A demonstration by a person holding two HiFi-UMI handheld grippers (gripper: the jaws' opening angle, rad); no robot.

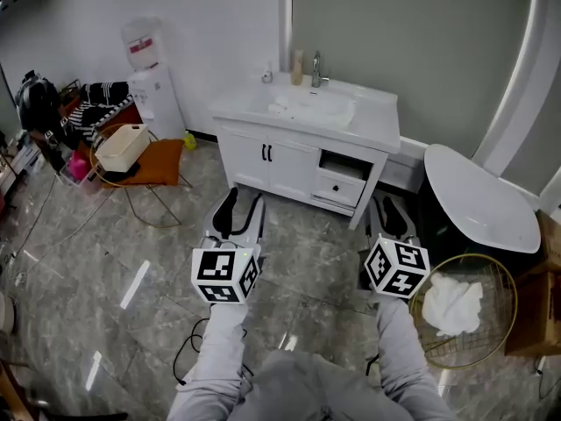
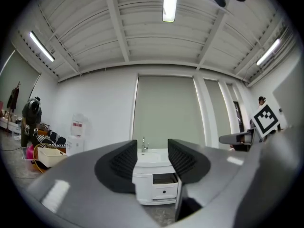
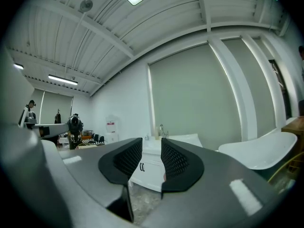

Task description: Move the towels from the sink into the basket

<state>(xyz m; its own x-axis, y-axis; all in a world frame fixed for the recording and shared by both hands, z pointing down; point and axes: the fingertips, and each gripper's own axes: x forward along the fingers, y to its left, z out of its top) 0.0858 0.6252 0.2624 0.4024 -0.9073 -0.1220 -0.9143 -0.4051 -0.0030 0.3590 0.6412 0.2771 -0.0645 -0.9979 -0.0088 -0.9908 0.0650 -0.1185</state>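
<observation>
A white towel (image 1: 294,105) lies in the basin of the white sink vanity (image 1: 355,130) at the far wall. Another white towel (image 1: 454,305) is in the round wire basket (image 1: 506,274) on the floor at my right. My left gripper (image 1: 243,202) and right gripper (image 1: 390,204) hang side by side above the floor, well short of the vanity and pointing at it. Each stands narrowly open with nothing between the jaws. The left gripper (image 2: 152,158) frames the vanity (image 2: 153,177) in its gap; the right gripper (image 3: 151,158) shows the cabinet (image 3: 145,170) through its gap.
One vanity drawer (image 1: 344,179) stands pulled out. A white bathtub (image 1: 482,198) sits behind the basket. A water dispenser (image 1: 153,86), an orange stand with a box (image 1: 127,150) and clutter fill the left side. Cables (image 1: 188,349) trail on the marble floor.
</observation>
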